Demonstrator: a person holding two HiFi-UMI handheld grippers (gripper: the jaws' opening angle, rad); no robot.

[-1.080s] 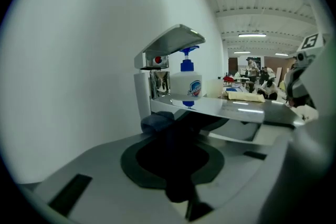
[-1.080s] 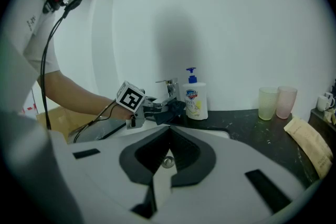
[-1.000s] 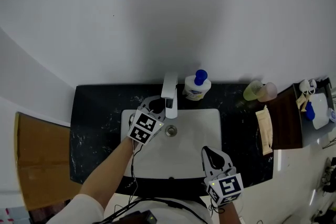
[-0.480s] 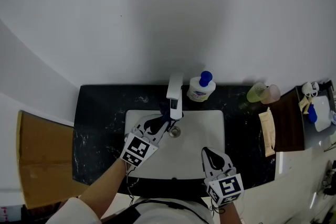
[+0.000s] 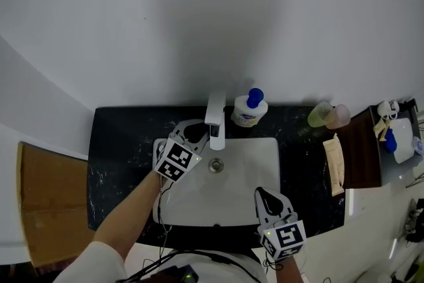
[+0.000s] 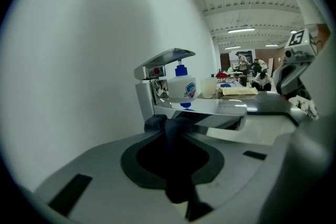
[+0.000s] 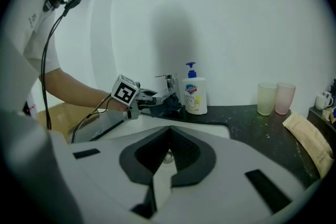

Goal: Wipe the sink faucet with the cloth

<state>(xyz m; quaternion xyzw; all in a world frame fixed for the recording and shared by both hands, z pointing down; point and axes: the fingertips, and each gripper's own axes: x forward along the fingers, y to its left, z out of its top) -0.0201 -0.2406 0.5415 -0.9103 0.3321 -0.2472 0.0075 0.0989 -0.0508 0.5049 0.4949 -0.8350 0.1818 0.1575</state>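
Head view: left gripper (image 5: 197, 134) is reaching in beside the faucet (image 5: 214, 117) above the sink (image 5: 265, 169); right gripper (image 5: 260, 191) is hovering over the sink's front edge. Left gripper view: its jaws are pinching the dark cloth (image 6: 170, 127) (bunched against the spout's underside). Right gripper view: its jaws are pressing together, holding nothing.

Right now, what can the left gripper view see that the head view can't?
Only the left gripper view shows the dark cloth pinched in its jaws against the faucet, and the ceiling lights far behind. Only the head view shows the drain and the brown board at the left. Both show the faucet and the soap bottle.
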